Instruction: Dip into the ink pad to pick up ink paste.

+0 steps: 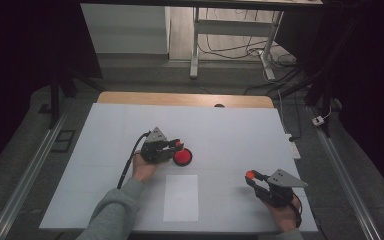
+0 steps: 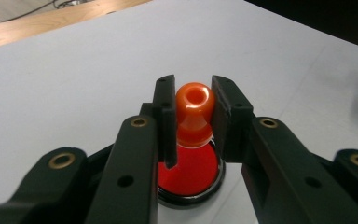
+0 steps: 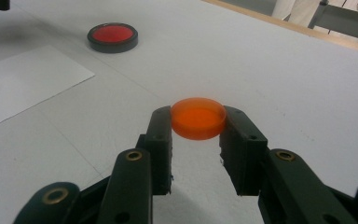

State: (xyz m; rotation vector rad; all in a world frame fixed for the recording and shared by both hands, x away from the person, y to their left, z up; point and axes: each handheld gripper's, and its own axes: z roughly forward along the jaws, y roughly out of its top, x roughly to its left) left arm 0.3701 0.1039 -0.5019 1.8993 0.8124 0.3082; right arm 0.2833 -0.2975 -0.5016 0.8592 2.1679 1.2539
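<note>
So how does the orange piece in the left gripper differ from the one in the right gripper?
The knobbed orange piece is tall, with a rounded, dimpled head and a narrow neck; the flat orange disc is low and wide. The knobbed piece sits just above the red pad; the disc is far from it. Both are glossy orange, each clamped between its gripper's jaws.

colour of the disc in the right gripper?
Translucent orange disc, clearest in the right gripper view, clamped in the right gripper.

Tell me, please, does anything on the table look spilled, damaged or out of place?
Nothing stands out. The red ink pad sits flat, the white sheet lies straight, and the table shows no spill.
</note>
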